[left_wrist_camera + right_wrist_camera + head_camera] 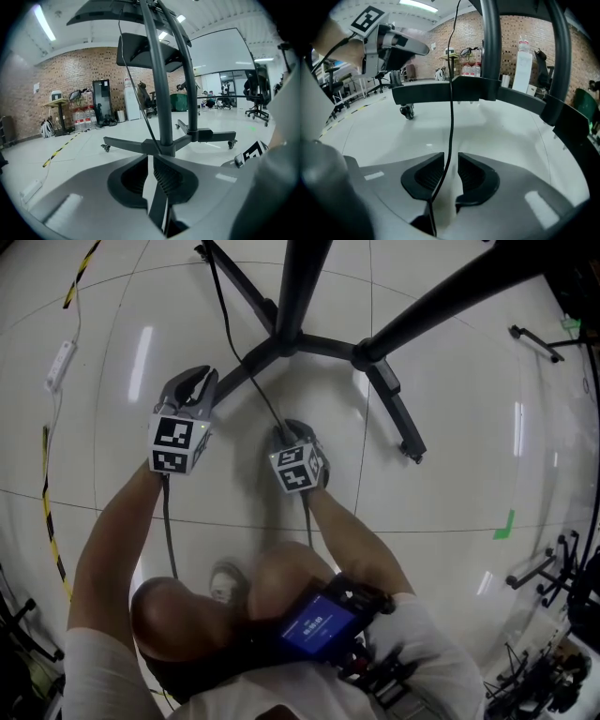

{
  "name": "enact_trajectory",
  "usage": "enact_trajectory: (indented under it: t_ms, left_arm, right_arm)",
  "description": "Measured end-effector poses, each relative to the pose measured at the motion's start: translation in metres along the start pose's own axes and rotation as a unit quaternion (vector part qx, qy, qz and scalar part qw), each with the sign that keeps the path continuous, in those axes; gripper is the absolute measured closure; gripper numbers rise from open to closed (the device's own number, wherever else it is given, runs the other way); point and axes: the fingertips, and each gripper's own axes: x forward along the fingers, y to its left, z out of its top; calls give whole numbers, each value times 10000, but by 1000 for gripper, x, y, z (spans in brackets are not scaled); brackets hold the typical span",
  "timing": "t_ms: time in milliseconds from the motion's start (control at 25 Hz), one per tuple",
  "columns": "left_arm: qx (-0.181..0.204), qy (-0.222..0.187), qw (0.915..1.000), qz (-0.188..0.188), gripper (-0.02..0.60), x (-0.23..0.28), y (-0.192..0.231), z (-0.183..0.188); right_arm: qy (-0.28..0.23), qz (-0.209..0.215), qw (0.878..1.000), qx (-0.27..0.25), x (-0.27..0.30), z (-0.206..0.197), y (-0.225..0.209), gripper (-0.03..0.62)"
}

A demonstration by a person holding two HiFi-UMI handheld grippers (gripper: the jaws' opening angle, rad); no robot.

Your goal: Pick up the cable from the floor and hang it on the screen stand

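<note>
The right tool stands spread, with the cable threaded through the gap. Its 2 ribbed pads do not appear to be pressing on it. The left tool, in the upper left of the head view, is parted only by a narrow slit, with nothing pinched.

From the right tool at frame centre, the cable climbs up and left past the hub of the screen stand to the top edge, clear of the floor there.

The step looks like taking hold:
- Close squarely so the cable seats mid-pad, not at the tips.
- Test the pinch before lifting.
- Raise it along the cable's own line, so it neither slips nor snags a leg.
</note>
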Motion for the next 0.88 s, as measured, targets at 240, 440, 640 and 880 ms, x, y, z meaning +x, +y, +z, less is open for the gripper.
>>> enact_trajectory:
  t_ms: [240, 440, 640, 880]
  left_arm:
    - [39, 58, 10000, 8, 578, -3, -1, -9]
    - [-16, 50, 10000, -33, 578, 0, -5, -12]
    - [-18, 24, 10000, -71, 578, 3, -10, -10]
    - [-15, -12, 10000, -28, 578, -1, -10, 6]
  right_arm:
    - [120, -321, 9994, 0, -2, -7, -6, 557]
    - [21, -413, 9991, -13, -13, -3, -9, 560]
    - [-80, -517, 9986, -118, -27, 0, -16, 562]
    - [-130, -637, 9974, -324, -56, 8, -30, 563]
